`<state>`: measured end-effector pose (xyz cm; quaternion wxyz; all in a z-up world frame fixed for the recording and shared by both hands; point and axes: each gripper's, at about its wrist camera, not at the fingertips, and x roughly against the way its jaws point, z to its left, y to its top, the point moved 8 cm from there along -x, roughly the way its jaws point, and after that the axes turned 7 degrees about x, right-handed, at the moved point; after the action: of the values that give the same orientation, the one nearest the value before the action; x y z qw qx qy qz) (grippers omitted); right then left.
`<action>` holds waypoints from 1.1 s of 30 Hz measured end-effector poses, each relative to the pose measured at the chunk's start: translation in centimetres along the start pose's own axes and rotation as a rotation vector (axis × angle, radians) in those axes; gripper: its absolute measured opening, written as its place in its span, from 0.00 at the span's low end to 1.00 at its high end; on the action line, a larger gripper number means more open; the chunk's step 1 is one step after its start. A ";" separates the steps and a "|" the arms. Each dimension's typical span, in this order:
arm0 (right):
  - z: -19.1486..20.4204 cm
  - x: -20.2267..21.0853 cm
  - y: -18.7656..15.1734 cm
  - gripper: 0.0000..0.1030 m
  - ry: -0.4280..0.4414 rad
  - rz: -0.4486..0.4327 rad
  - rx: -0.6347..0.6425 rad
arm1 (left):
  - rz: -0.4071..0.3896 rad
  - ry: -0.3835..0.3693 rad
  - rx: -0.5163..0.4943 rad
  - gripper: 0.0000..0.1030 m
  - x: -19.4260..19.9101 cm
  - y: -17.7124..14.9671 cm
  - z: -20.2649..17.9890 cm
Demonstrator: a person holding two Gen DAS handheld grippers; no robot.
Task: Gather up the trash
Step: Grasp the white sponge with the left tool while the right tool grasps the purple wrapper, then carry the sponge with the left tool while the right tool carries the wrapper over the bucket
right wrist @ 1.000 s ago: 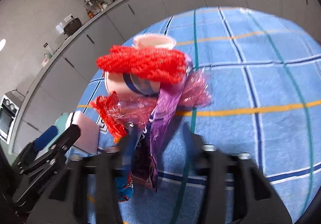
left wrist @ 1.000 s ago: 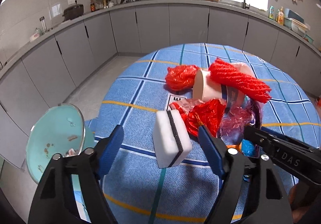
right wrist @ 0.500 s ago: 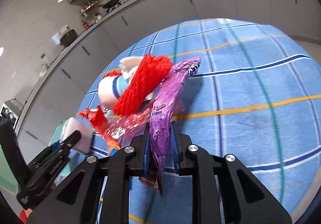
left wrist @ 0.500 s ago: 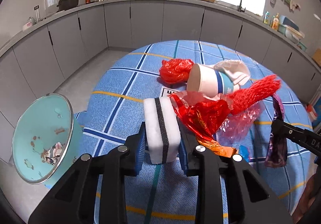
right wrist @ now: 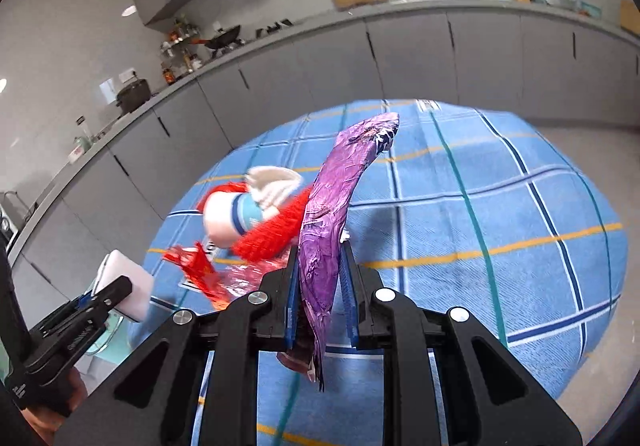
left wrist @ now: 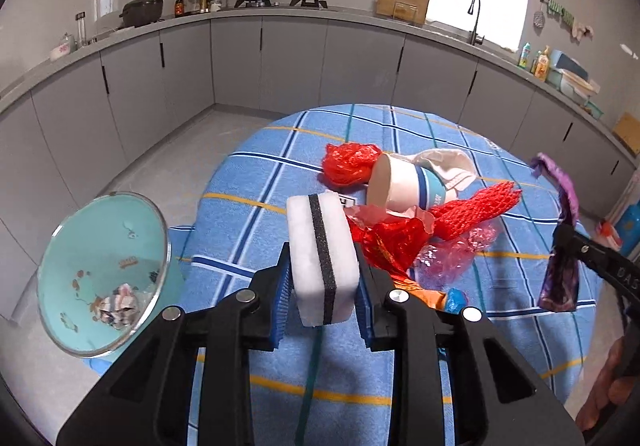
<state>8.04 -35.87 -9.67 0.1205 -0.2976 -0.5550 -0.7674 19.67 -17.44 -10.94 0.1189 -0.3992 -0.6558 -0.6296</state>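
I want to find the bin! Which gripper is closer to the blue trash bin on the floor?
Left. The left gripper, shut on the white sponge, is beside the trash bin at the table's edge. The right gripper, holding the purple wrapper, is farther along the table.

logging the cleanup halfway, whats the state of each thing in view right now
left claw: shut on the sponge
sponge: clamped, raised off the cloth
right claw: shut on the purple wrapper
purple wrapper: held, hanging crumpled
paper cup: lying on its side
red net sleeve: lying on the table
red wrapper: crumpled on the table
teal bin: open, a little trash inside
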 end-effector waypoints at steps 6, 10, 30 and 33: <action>1.7 0.3 0.7 0.19 0.035 -0.018 0.021 | -0.026 0.030 0.006 0.27 1.4 0.9 1.2; 3.5 0.4 1.4 0.19 0.055 -0.032 0.045 | -0.046 0.044 0.020 0.27 2.2 1.6 2.2; 12.8 -1.0 2.0 0.19 0.183 -0.019 0.180 | -0.092 0.149 0.078 0.27 4.0 3.2 8.0; 14.4 -1.5 1.8 0.19 0.207 -0.007 0.198 | -0.100 0.166 0.095 0.27 4.5 3.4 9.6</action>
<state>14.84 -23.43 -6.16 0.2034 -0.2015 -0.6135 -0.7359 22.36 -7.36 -7.24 0.1602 -0.3061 -0.6920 -0.6338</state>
